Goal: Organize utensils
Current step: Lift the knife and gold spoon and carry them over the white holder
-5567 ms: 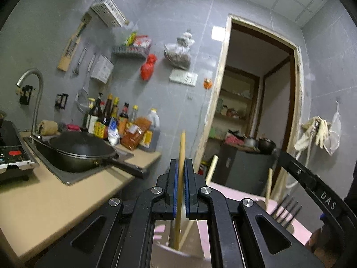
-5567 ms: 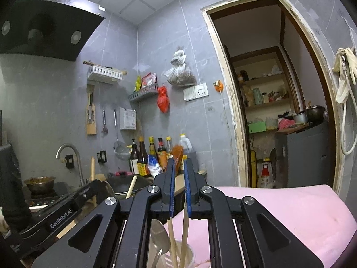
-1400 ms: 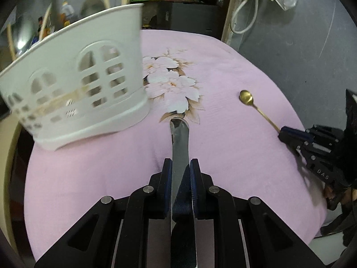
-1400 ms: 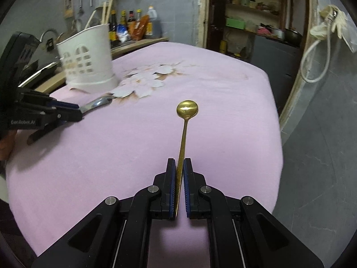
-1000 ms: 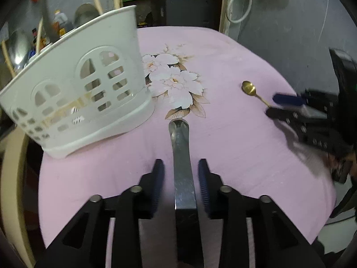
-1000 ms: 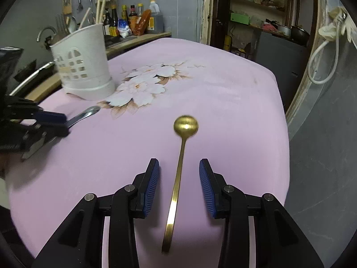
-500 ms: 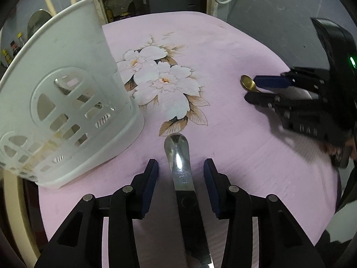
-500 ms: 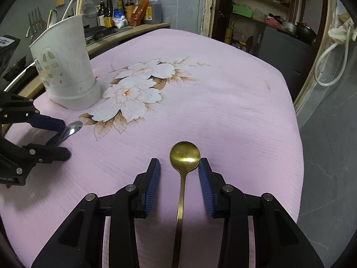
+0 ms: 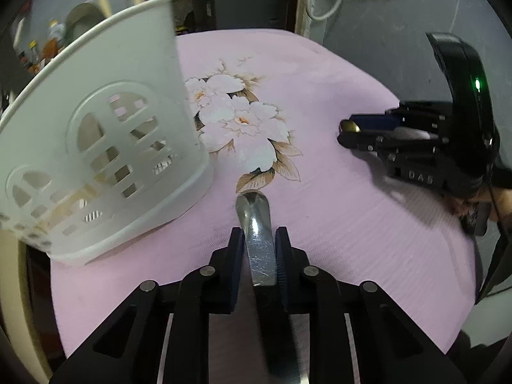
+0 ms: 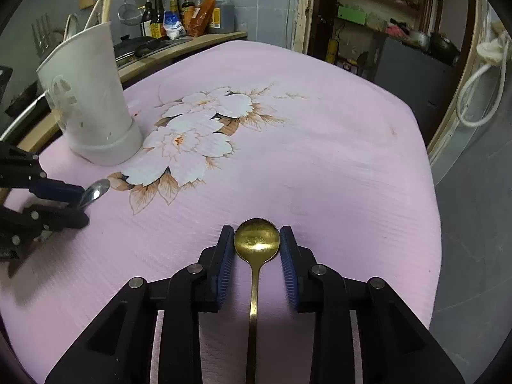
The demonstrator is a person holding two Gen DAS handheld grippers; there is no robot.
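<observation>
Closest to the left wrist camera, left gripper (image 9: 258, 249) with black fingers and blue pads, jaws closing around a flat silver-metal knife handle (image 9: 257, 240) lying on the cloth, pads just beside its edges, firm contact impossible to tell. Closest to the right wrist camera, right gripper (image 10: 257, 249) likewise closing, blue ribbed pads flanking the round bowl of a slim gold-coloured metal spoon (image 10: 257, 240), a sliver of cloth visible on each side, stem running back between the fingers. Under both utensils, pink ribbed tablecloth (image 10: 320, 166) printed with white flowers and brown leaves. Farther out, just left of the flower print, tall white plastic utensil holder (image 10: 89, 102) with cut-out windows, upright on the cloth, pale stick-like handles rising from its rim. Beyond the table edge, wooden counter with dark sauce bottles (image 10: 179, 16) against a grey tiled wall.
</observation>
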